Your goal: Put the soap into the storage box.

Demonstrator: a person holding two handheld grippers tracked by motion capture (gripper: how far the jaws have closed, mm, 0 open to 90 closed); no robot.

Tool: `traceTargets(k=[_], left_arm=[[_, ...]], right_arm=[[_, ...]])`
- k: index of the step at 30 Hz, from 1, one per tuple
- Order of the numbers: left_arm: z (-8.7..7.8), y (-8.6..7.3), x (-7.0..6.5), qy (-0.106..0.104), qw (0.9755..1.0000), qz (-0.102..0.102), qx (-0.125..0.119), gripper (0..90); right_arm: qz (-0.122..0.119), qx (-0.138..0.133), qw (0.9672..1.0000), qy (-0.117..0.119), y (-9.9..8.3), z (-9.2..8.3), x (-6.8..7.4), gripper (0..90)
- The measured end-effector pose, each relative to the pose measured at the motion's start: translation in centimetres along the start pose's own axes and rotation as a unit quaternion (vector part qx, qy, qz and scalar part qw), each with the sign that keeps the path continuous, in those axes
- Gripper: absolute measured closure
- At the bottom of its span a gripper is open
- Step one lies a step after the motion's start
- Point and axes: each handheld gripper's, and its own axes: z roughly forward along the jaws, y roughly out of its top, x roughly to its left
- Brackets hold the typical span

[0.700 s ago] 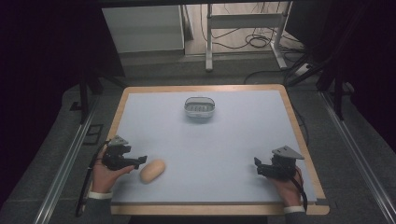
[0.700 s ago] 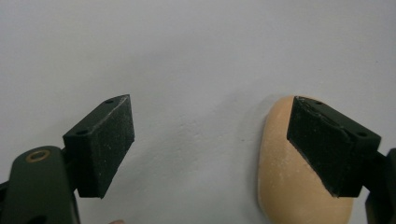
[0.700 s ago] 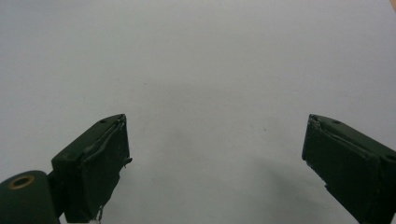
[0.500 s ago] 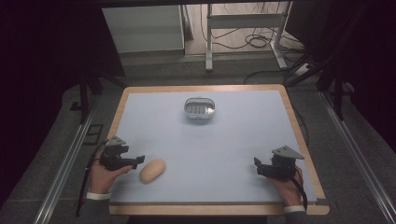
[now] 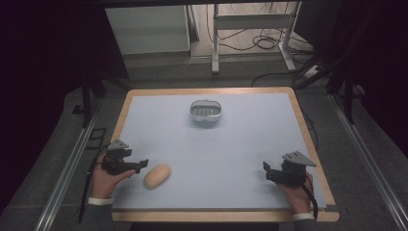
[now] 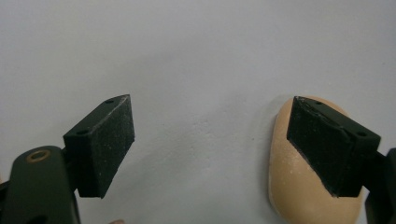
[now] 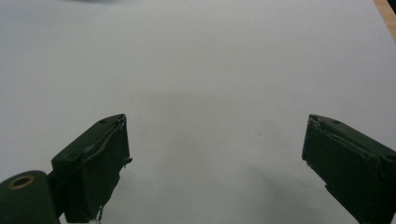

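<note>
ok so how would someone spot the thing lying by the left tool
Look at the pale blue table top with its wooden rim, then at its near left corner. Just right of the left tool lies a tan bread roll, the one smooth, rounded thing there; the metal dish sits far back.

Dim, low-contrast light leaves the room around the pale worktop [image 5: 250, 144] nearly black in the high view — a grainy, soft picture — while both gripper views show faint diffuse shadows beneath the tongs, no glare, and blurred near edges.
</note>
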Motion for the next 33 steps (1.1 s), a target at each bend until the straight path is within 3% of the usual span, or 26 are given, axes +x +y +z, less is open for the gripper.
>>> traceTargets(k=[4,7,10,17,26,27,33], left_arm=[[0.2,0.0,-0.3,0.005,1.0,0.006,0.004,15.6],[-0.2,0.1,-0.4,0.008,1.0,0.001,-0.001,15.6],[-0.4,0.2,-0.4,0.012,0.9999,0.001,-0.001,15.6],[-0.5,0.5,-0.3,0.012,0.9999,0.003,0.006,15.6],[-1.1,1.0,-0.4,-0.016,0.9997,0.006,0.017,18.7],[-1.4,1.2,-0.5,-0.026,0.9995,0.01,0.015,19.0],[-1.7,2.2,-0.9,-0.035,0.9985,0.028,0.03,18.7]], right_arm=[[0.002,0.0,1.0,0.001,0.0,0.0,-0.1,7.5],[-0.02,-0.008,0.9997,-0.01,-0.1,-0.1,0.4,7.8],[-0.023,-0.012,0.9996,-0.014,-0.1,-0.2,0.6,7.9],[-0.007,-0.02,0.9997,-0.008,-0.2,-0.4,0.2,8.0],[-0.012,-0.021,0.9997,-0.009,-0.2,-0.4,0.4,8.5],[-0.012,-0.02,0.9997,-0.009,-0.2,-0.4,0.3,8.5],[-0.01,-0.021,0.9997,-0.005,-0.2,-0.4,0.3,8.5]])
